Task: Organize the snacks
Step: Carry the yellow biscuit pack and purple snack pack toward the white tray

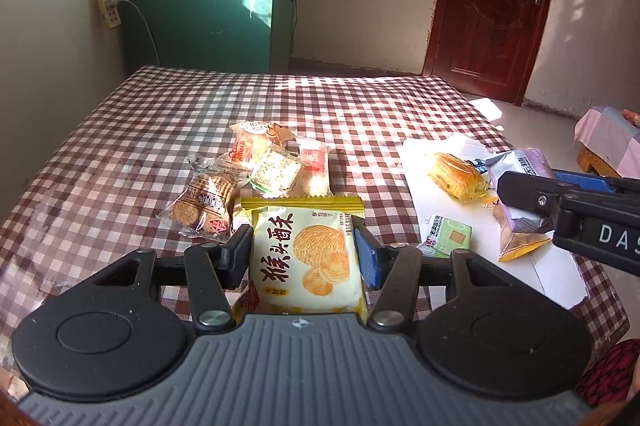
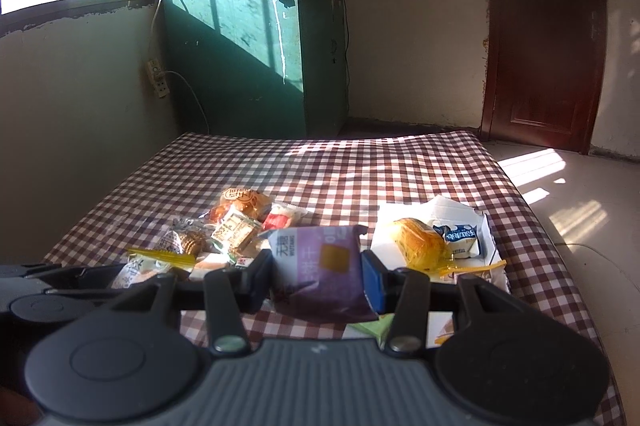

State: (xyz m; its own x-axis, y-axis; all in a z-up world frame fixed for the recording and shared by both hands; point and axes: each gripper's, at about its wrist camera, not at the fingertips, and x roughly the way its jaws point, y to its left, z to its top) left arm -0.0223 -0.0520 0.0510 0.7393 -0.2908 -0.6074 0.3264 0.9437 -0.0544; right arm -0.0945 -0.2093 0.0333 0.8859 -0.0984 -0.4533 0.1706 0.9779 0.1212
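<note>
While the left gripper (image 1: 305, 250) hangs low over the bench (image 1: 120, 146), its jaws are clamped on a yellow biscuit packet (image 1: 306, 254), gripping it by both side edges. Just past that packet, toward 11 o'clock in the left wrist view, a loose pile of wrapped snacks (image 1: 256, 174) lies on the checked cloth: a clear pack of round biscuits (image 1: 204, 204), a pale packet with small print (image 1: 274, 172) and a red-and-white one (image 1: 312, 166), overlapping one another. At 2 o'clock sits a white cardboard tray (image 1: 420, 178) holding a golden pastry in clear wrap (image 1: 454, 176) and a small green packet (image 1: 450, 236).

Seen from its own camera, the right gripper (image 2: 316, 278) has its jaws closed narrowly on a purple packet (image 2: 320, 270), held above the bench. Beyond it at 1 o'clock the tray also shows a blue-and-white carton (image 2: 460, 238). Farther back stand a green cabinet (image 2: 248, 26) and a brown door (image 2: 548, 26).
</note>
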